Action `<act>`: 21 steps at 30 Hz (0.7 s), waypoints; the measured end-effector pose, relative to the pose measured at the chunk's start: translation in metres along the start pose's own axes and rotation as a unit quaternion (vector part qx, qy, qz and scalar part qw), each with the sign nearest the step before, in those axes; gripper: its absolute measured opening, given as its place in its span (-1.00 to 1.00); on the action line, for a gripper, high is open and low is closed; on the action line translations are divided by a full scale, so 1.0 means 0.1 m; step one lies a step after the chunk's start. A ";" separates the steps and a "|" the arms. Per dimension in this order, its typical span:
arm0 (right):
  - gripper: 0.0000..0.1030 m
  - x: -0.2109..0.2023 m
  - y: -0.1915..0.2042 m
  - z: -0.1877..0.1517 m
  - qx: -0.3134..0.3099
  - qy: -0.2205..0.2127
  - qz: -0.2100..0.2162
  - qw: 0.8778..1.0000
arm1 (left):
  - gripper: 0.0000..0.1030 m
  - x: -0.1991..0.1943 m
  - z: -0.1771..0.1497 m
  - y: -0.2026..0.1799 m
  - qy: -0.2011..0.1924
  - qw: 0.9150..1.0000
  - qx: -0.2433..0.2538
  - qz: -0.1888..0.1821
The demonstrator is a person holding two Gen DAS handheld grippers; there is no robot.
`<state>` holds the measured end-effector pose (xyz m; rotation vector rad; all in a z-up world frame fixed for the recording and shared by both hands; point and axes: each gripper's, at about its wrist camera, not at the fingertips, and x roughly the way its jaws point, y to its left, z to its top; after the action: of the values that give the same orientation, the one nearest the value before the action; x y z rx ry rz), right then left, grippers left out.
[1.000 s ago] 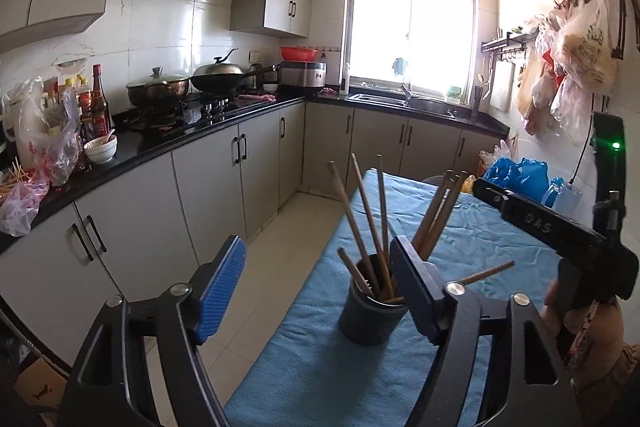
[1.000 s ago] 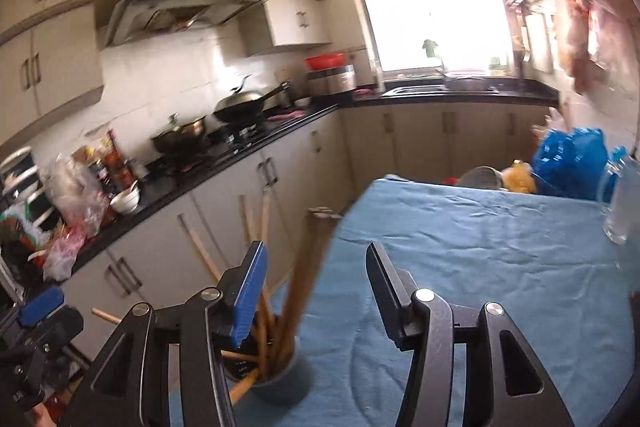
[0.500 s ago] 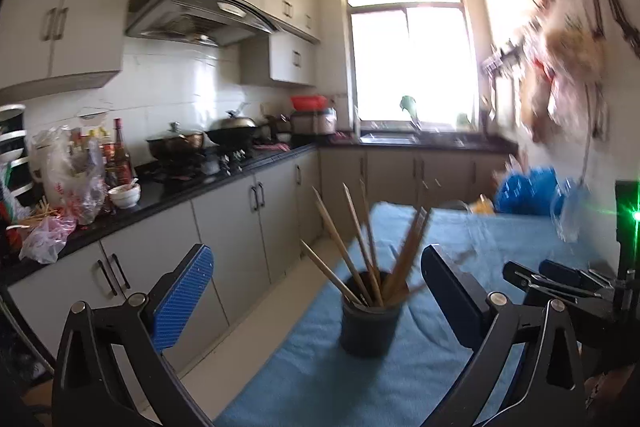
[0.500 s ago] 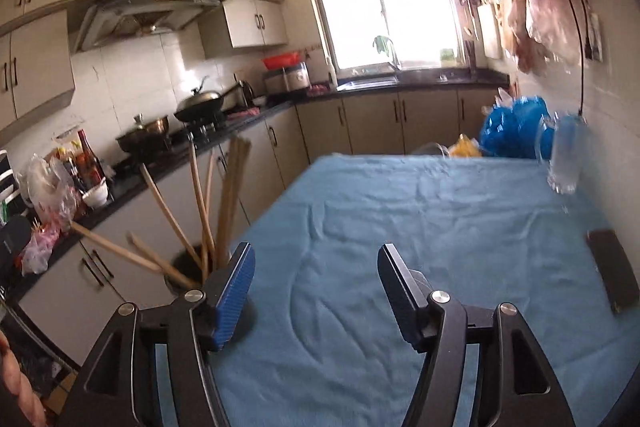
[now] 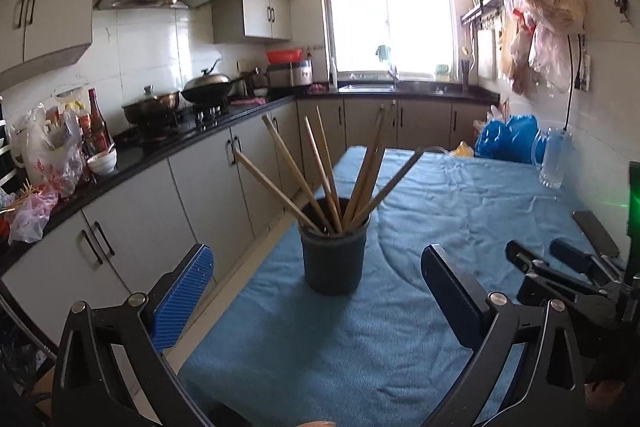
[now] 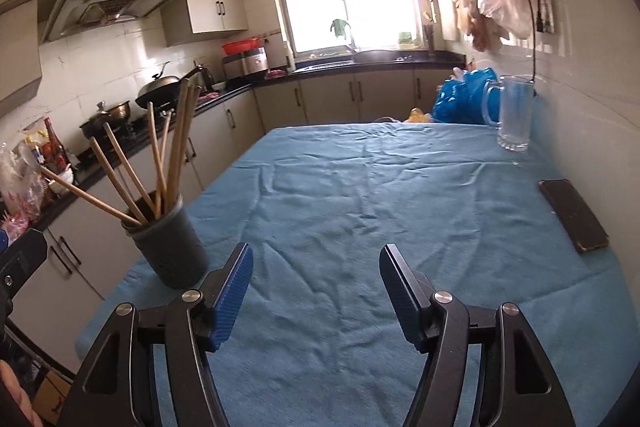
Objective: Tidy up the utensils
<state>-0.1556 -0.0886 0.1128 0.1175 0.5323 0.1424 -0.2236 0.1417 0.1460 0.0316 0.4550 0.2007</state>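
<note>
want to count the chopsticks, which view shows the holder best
The left wrist view: the dark holder stands centred between the open left claw fingers, its chopsticks fanned apart. The right wrist view has it off to the left, with the sticks bunched and overlapping.

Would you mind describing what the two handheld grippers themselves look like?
Both are matte black plastic frames with triangular cut-outs and silver pivot bolts. The left gripper and right gripper each have flat paddle-shaped fingers faced with ribbed blue pads. A green light glows on the right unit, seen from the left camera.
</note>
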 end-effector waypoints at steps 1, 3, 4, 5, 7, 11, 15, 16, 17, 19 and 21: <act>0.38 -0.01 0.00 -0.01 -0.003 -0.002 -0.004 1.000 | 1.00 0.02 0.00 0.00 0.007 1.000 -0.001 0.003; 0.39 -0.03 0.02 -0.02 -0.012 -0.007 -0.011 1.000 | 1.00 0.05 -0.02 0.01 0.018 1.000 -0.002 0.006; 0.41 -0.05 0.03 -0.02 -0.015 -0.010 -0.014 1.000 | 1.00 0.07 -0.04 0.02 0.026 1.000 -0.005 0.007; 0.43 -0.07 0.05 -0.03 -0.018 -0.014 -0.016 1.000 | 1.00 0.08 -0.05 0.03 0.030 1.000 -0.005 0.008; 0.45 -0.09 0.10 -0.03 -0.031 -0.021 -0.020 0.999 | 1.00 0.10 -0.08 0.05 0.039 0.999 -0.008 0.007; 0.47 -0.11 0.19 -0.07 -0.053 -0.024 -0.022 0.998 | 1.00 0.15 -0.11 0.09 0.051 0.999 -0.011 0.006; 0.47 -0.08 0.25 -0.09 -0.062 -0.019 -0.022 0.998 | 1.00 0.18 -0.14 0.12 0.061 0.998 -0.016 0.005; 0.47 -0.07 0.25 -0.09 -0.063 -0.017 -0.023 0.998 | 1.00 0.19 -0.15 0.13 0.065 0.998 -0.017 0.004; 0.47 -0.06 0.25 -0.09 -0.063 -0.016 -0.024 0.998 | 1.00 0.20 -0.16 0.15 0.068 0.997 -0.019 0.004; 0.47 -0.05 0.26 -0.10 -0.062 -0.013 -0.027 0.998 | 1.00 0.23 -0.18 0.17 0.074 0.997 -0.022 0.005; 0.48 -0.04 0.27 -0.10 -0.062 -0.011 -0.028 0.998 | 1.00 0.25 -0.20 0.19 0.080 0.997 -0.024 0.004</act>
<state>-0.1671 -0.0624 0.1099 -0.0172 0.5031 0.1192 -0.2139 0.1652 0.1189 -0.0304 0.6089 0.2238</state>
